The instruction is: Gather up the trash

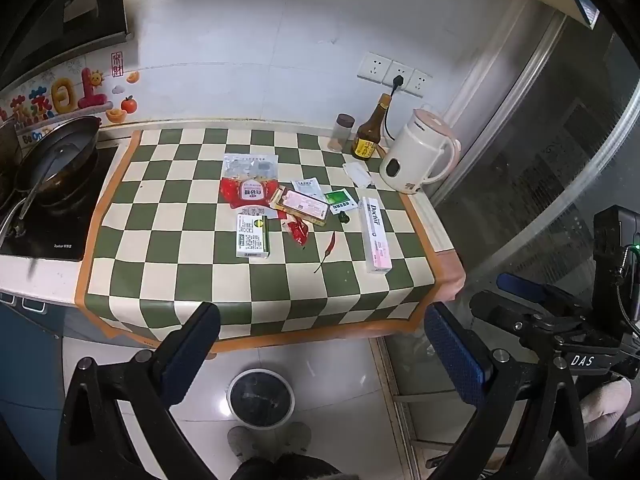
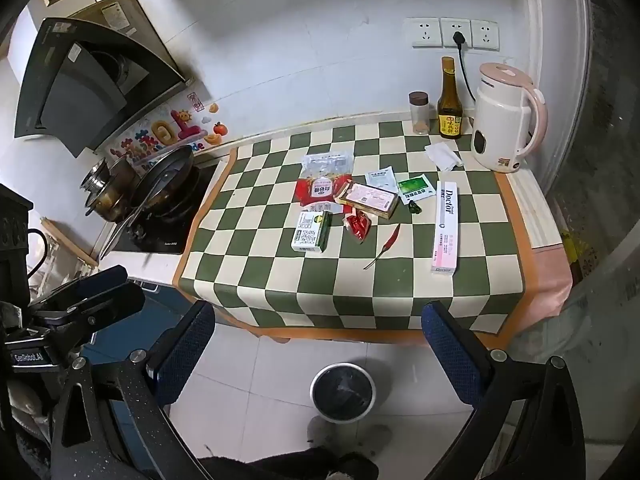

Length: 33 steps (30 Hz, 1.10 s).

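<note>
Both my tools are spread wide and hold nothing: the left tool [image 1: 320, 344] and the right tool [image 2: 318, 340] hang in front of the table [image 2: 360, 304]. The trash lies mid-table: a red wrapper [image 2: 316, 190], a green box [image 2: 312, 232], a chili [image 2: 390, 240], a long pink box [image 2: 445, 228]. The bin [image 2: 343, 388] sits on the floor below. I should come down straight and pinch one piece. The kettle [image 2: 506, 120] and bottle [image 2: 449, 100] stay. A small dark thing [image 2: 414, 208], maybe a cap, is hard to make out.
</note>
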Each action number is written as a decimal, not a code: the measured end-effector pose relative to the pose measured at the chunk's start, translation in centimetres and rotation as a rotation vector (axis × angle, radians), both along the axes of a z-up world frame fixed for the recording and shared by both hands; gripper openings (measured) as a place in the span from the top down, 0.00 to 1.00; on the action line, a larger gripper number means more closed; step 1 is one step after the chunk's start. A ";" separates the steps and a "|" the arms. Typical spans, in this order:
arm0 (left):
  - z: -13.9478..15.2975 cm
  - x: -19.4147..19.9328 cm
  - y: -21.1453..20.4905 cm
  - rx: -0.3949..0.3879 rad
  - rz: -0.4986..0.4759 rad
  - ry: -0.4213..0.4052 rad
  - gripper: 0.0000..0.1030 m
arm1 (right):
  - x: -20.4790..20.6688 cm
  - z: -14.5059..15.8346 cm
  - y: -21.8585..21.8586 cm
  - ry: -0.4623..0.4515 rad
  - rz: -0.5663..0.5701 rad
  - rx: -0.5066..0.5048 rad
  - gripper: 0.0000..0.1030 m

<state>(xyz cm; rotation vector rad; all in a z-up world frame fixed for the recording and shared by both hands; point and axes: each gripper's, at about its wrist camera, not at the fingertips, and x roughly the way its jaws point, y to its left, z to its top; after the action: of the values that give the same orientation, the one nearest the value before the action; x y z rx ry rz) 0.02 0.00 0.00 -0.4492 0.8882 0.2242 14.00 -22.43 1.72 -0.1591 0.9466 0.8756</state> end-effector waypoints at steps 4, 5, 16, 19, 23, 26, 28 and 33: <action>-0.1 0.2 0.1 -0.004 0.000 0.001 0.00 | 0.2 0.0 0.0 0.000 0.000 -0.002 0.00; -0.1 0.3 0.1 -0.005 0.001 0.002 0.00 | 0.3 0.1 0.0 0.000 -0.001 -0.001 0.00; 0.1 0.4 0.5 -0.007 -0.010 -0.018 0.00 | 0.7 0.5 0.1 0.000 0.009 0.003 0.00; 0.7 0.1 0.2 0.001 -0.003 -0.022 0.00 | 0.0 0.3 0.0 0.002 0.012 0.003 0.00; 1.1 0.2 0.3 -0.003 -0.008 -0.024 0.00 | -0.3 0.6 0.1 0.004 0.014 0.004 0.00; 1.1 0.1 0.2 -0.003 -0.009 -0.026 0.00 | -0.4 0.5 0.0 0.006 0.015 0.005 0.00; 1.1 0.1 0.2 -0.002 -0.008 -0.027 0.00 | -0.4 0.6 0.0 0.005 0.016 0.003 0.00; 1.3 0.1 0.1 -0.002 -0.005 -0.027 0.00 | -0.7 0.6 0.2 0.007 0.016 0.005 0.00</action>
<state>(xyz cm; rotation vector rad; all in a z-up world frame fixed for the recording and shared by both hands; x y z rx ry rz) 0.13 0.07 1.27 -0.4508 0.8635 0.2119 13.27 -22.27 2.31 -0.1597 0.9506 0.8942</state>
